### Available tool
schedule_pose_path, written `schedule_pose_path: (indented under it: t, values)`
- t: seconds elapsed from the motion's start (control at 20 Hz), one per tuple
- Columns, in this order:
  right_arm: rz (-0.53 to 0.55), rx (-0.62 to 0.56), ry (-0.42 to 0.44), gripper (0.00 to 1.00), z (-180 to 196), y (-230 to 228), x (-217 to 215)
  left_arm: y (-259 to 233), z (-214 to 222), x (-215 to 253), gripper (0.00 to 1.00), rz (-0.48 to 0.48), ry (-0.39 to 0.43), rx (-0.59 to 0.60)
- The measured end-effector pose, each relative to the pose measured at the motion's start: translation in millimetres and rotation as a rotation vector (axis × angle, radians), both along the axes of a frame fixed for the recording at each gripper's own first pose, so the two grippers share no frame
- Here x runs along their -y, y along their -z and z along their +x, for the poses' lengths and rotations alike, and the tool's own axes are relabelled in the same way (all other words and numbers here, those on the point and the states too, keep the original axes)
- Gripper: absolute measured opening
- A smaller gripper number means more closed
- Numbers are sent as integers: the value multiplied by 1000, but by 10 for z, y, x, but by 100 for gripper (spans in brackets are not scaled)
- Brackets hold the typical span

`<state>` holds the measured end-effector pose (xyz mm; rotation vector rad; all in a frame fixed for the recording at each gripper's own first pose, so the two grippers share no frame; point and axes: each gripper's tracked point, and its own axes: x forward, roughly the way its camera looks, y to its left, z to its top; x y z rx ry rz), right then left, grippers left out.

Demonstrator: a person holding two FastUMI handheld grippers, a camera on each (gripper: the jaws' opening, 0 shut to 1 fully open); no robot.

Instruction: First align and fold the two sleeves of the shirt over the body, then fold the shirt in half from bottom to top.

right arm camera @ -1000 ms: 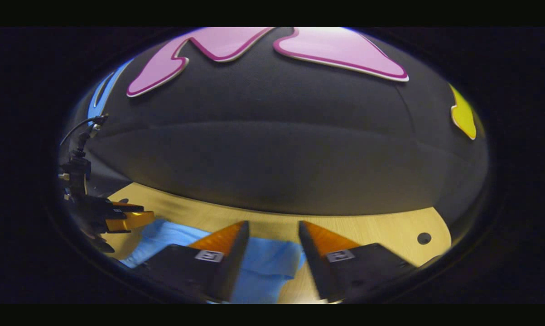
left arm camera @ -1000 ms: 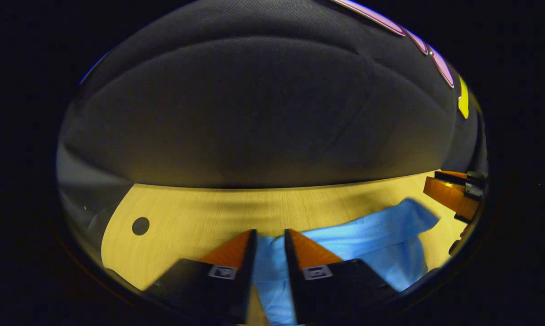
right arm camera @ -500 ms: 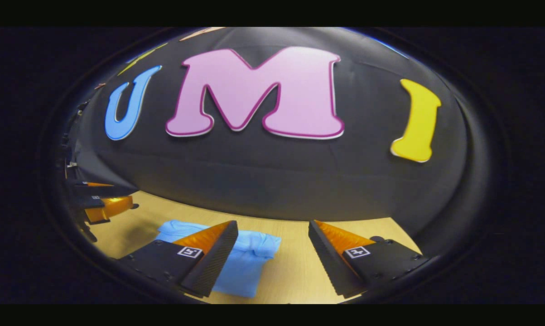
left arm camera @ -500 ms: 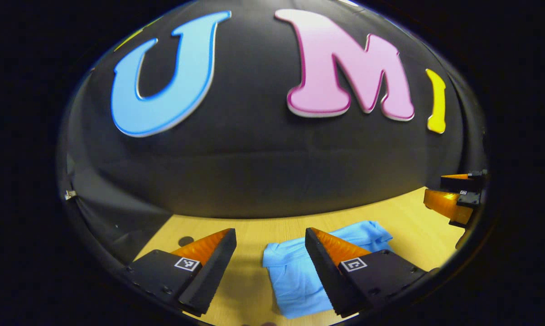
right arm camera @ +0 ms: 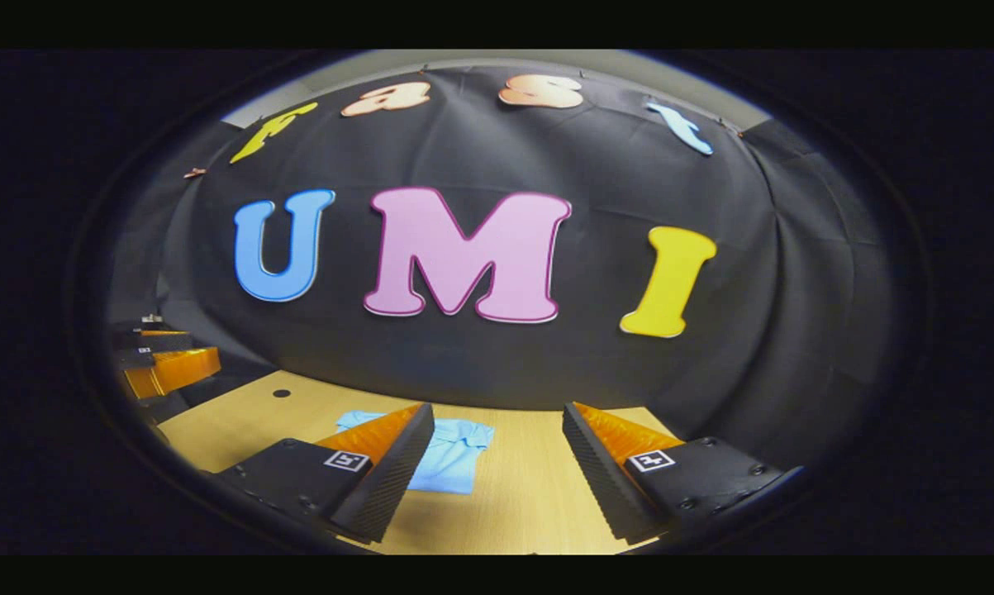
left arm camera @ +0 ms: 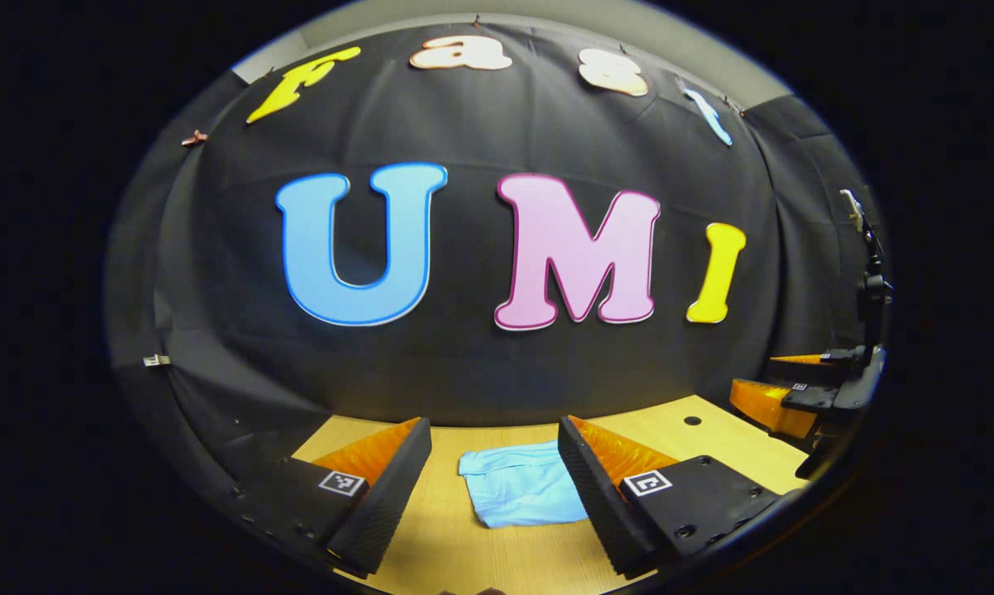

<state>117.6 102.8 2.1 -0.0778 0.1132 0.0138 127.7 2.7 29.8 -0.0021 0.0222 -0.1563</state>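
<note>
A light blue shirt lies folded into a small flat packet on the wooden table. In the left gripper view my left gripper hangs open above and short of it, nothing between its fingers. The right gripper view has the same shirt partly behind one finger, and my right gripper is open and empty too. Each gripper appears far off in the other's view: the right one at the right edge, the left one at the left edge.
The booth's black cloth wall stands behind the table's far edge. A small round hole sits in the tabletop near the back, and it is the hole seen at the left in the right gripper view. Bare wood surrounds the shirt.
One second ago my left gripper was shut on the shirt's cloth near the table. It opened, and both grippers drew back and up; the folded shirt now looks smaller and farther.
</note>
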Motion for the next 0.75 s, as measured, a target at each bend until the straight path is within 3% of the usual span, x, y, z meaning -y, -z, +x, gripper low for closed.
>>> schedule_pose_path:
  t: [0.3,0.5,0.75]
  values:
    - [34,43,13,97,-1101,-449,2,-87,-1054,-92,98,19,56,47]
    - [21,49,12,97,-1642,-535,-82,11,-1700,-5,98,-4,120,20]
    - [39,32,-9,97,-2306,-450,-205,125,-2350,-55,98,-1,118,14]
